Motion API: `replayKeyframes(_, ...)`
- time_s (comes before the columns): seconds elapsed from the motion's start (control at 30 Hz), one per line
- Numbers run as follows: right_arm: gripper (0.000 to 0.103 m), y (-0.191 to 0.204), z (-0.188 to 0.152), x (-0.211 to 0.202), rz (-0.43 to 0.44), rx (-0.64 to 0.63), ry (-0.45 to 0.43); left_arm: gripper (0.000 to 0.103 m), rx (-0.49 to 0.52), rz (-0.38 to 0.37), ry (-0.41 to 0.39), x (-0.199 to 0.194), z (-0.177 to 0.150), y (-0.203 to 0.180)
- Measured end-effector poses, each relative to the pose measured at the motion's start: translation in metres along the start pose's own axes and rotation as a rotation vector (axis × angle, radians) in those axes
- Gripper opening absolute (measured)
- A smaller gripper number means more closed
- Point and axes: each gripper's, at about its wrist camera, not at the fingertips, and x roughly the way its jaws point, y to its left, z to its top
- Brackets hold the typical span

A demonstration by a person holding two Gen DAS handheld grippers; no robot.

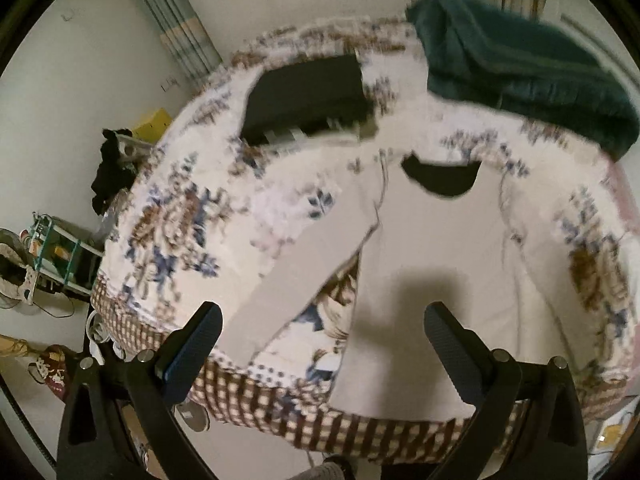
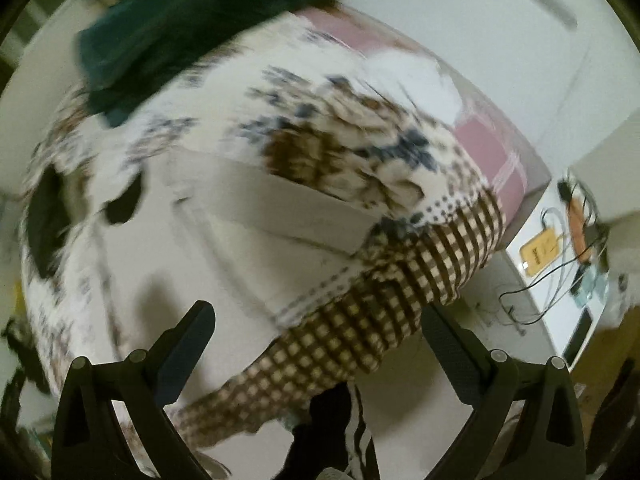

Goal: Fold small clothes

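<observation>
A small white long-sleeved top with a black collar lies flat on a bed covered by a floral quilt. One sleeve stretches out toward the bed's near left edge. My left gripper is open and empty, hovering above the top's hem and that sleeve. In the right wrist view the same top shows with its other sleeve spread over the quilt. My right gripper is open and empty above the quilt's checked border.
A folded black garment and a dark green blanket lie at the far side of the bed. A white side table with cables stands to the right. Clutter and a fan sit on the floor at left.
</observation>
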Motion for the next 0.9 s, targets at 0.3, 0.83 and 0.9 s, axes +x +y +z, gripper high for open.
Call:
replayKeyframes(0.3, 0.099, -0.076, 0.044, 0.199, 0.066, 0.278, 0.166, 0.103, 0.009, 0.043, 0.164, 0.133, -0.018, -0.075)
replayKeyframes(0.83, 0.003, -0.021, 0.040, 0.250, 0.050, 0.217, 0.052, 0.103, 0.007, 0.058, 0.234, 0.215, -0.056, -0.071)
replayKeyframes(0.9, 0.003, 0.006, 0.039, 0.234, 0.052, 0.150, 0.019, 0.103, -0.006, 0.051, 0.232, 0.214, -0.057, -0.059)
